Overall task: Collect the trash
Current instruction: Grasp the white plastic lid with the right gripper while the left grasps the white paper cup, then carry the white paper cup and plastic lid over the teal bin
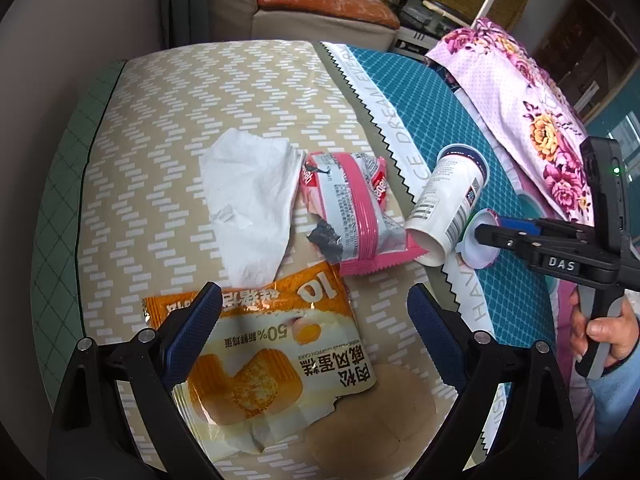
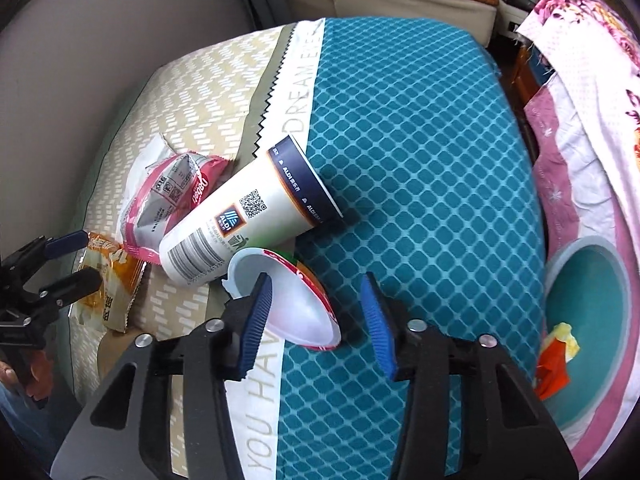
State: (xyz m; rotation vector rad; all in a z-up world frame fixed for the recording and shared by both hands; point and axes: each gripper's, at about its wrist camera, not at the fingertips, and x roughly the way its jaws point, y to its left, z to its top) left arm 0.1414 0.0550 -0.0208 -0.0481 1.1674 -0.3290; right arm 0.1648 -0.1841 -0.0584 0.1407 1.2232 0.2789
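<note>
Trash lies on a bed. An orange cake wrapper (image 1: 264, 352) lies between the fingers of my open left gripper (image 1: 312, 320), just under them. Beyond it are a crumpled white tissue (image 1: 252, 200) and a pink-grey snack wrapper (image 1: 352, 216). A white paper cup (image 2: 248, 216) lies on its side. A small white plastic tub (image 2: 296, 304) lies on its side beside the cup. My right gripper (image 2: 316, 316) is open around the tub, its left finger over the tub's rim. The cup (image 1: 448, 200) and the right gripper (image 1: 492, 232) also show in the left wrist view.
The bed has a beige zigzag cover (image 1: 180, 120) and a teal patterned cover (image 2: 420, 160). A floral pink quilt (image 1: 532, 112) lies at the right. A teal bin (image 2: 588, 320) with red and yellow scraps stands at the right edge. A sofa (image 1: 320, 4) is behind.
</note>
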